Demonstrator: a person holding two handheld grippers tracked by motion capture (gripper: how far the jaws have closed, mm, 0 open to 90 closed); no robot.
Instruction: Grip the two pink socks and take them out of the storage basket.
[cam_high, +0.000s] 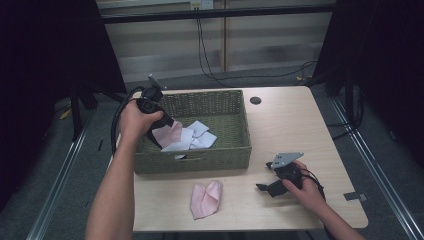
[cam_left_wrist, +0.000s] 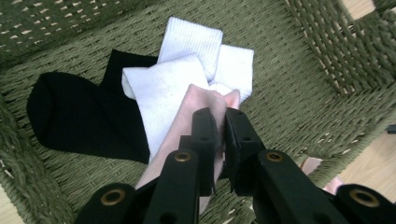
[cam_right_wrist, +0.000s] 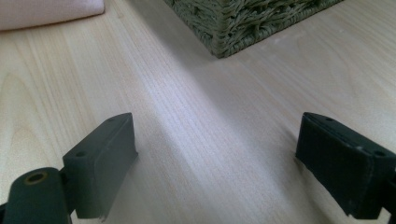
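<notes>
The left hand-held gripper (cam_left_wrist: 219, 123) had its jaws clamped on a pink sock (cam_left_wrist: 205, 100) inside the green woven basket (cam_high: 200, 160), centre-left of the high view; in the left gripper view the sock sat bottom centre, draped over a pair of white socks (cam_left_wrist: 187, 60), with a black sock (cam_left_wrist: 70, 112) off to the left; so either pulling it out or dropping it in, honestly couldn't say which. The second pink sock (cam_high: 205, 198) lay flat on the worktop (cam_high: 295, 125), lower centre of the high view, just in front of the basket; the right hand-held gripper (cam_high: 261, 187) rested to its right, jaws spread wide with nothing between them.

What I'd worry about: the pinch looked like it was on one thin fold, so a quick lift could let it slip; also the pink one was lying right on the white socks, so it might drag one along; and the basket rim was close enough to snag the fabric.
</notes>
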